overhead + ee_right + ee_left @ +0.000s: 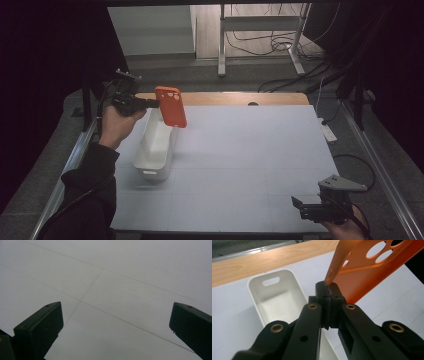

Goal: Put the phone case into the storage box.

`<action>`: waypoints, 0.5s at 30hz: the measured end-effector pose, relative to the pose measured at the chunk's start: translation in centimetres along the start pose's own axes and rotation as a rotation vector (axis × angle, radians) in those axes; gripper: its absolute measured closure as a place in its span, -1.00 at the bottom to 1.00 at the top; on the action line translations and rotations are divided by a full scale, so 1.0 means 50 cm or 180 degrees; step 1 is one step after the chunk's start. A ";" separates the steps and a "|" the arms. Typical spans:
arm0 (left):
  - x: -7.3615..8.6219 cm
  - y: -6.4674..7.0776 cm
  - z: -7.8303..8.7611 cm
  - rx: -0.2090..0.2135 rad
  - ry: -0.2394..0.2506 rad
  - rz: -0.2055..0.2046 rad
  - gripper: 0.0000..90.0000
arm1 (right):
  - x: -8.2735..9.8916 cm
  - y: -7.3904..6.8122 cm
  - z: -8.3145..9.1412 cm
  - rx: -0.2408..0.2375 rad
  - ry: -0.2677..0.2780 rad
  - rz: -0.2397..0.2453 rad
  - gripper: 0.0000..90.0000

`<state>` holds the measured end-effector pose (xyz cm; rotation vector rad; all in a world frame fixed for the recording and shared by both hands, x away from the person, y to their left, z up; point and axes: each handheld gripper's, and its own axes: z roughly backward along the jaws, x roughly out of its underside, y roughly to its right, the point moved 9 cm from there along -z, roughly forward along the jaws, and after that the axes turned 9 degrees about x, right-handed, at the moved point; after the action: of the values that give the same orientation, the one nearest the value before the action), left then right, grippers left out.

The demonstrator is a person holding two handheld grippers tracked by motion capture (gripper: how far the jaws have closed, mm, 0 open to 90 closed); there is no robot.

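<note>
Orange case (pixel 170 106) pinched in left gripper (pixel 150 103) above bin (pixel 156 145), not yet in; right gripper (pixel 298 206) wide, idle.

The high view was dim, with black surrounds, and the white table (pixel 240 150) was its only evenly lit area. In the left gripper view the nearest black links were blurred, while the orange phone case (pixel 372 272) beyond the jaws was sharp. Past the right gripper (pixel 116 325) the surface looked grey, flat and grainy.
</note>
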<state>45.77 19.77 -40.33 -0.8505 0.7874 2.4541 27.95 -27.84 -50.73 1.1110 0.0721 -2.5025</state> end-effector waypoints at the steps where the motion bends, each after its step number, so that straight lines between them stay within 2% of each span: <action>1: 0.000 0.000 0.000 0.0000 0.0000 0.0000 0.99 | 0.000 0.000 0.000 0.0000 0.0000 0.0000 -1.00; 15: -0.019 -0.054 0.004 -0.0170 0.0038 0.0121 0.99 | 0.002 -0.001 -0.002 -0.0002 -0.0031 0.0011 -1.00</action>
<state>47.84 21.74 -40.57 -0.8779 0.7516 2.5159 27.94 -27.82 -50.84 1.0978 0.0681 -2.5043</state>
